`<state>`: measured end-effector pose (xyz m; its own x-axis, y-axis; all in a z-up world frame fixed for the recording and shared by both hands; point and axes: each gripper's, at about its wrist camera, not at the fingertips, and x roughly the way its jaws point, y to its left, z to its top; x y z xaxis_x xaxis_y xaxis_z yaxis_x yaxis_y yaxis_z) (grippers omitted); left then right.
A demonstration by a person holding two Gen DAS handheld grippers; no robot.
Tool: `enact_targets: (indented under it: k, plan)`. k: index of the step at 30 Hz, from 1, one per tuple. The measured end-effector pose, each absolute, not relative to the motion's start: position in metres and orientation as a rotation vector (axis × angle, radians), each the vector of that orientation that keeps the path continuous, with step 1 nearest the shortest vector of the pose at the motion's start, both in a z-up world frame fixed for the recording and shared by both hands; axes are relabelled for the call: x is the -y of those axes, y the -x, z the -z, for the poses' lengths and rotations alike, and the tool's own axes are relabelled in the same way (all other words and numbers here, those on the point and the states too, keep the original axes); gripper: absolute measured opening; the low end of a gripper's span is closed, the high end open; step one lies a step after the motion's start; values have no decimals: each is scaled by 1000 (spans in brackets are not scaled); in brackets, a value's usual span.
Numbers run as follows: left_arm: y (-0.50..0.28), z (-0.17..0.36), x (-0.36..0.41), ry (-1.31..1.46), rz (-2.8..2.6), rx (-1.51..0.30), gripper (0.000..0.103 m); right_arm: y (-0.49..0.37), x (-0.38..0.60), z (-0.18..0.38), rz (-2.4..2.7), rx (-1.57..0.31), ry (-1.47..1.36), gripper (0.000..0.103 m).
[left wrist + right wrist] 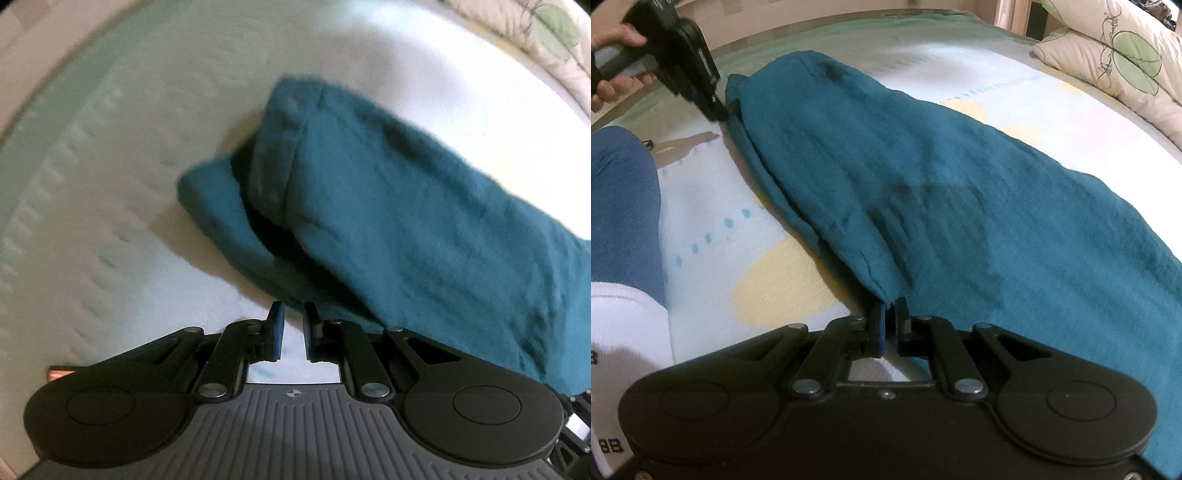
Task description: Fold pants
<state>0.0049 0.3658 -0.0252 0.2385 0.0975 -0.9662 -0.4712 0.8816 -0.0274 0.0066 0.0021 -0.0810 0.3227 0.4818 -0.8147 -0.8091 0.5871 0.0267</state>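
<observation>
Teal pants [942, 184] lie folded lengthwise on the bed, running from the far left corner to the near right. My right gripper [890, 302] is shut on their near hem corner, which runs into its fingertips. The left gripper [718, 110], held by a hand [617, 38], has its tip at the pants' far corner. In the left wrist view the pants [406, 203] show two stacked layers. There my left gripper [293, 308] is all but shut, with only a narrow slit and bare sheet between its pads. The cloth edge lies just past its tips.
The bed sheet [713, 221] is pale with yellow patches and dotted lines. A cream pillow [1126, 62] with green leaf print sits at the far right. A person's blue-clad leg [620, 192] and white garment [624, 332] are at the left.
</observation>
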Motion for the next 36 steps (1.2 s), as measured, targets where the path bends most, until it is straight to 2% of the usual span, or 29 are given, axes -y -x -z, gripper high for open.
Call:
enact_targets:
  k: [8,18,25,31,33,35,36]
  plan:
    - [-25,-27,-315,289,-332,-1079,12,-6,-3,82,-882,-882,434,13]
    - [-79,26,-255,369,-162,-1142,12,-6,2,84,-890,-879,416,13]
    - [-64,55,-231,344,-119,-1250,12,-10,5,82,-898,-892,401,14]
    - [-48,53,-229,341,-89,-1240,12,-29,21,55,-922,-906,298,23]
    - [-46,55,-232,367,-94,-1235,12,-41,30,41,-915,-879,244,38]
    - [-44,54,-233,362,-93,-1233,12,-59,38,28,-878,-850,185,57]
    - [-43,54,-232,347,-89,-1231,12,-71,41,23,-857,-841,152,58]
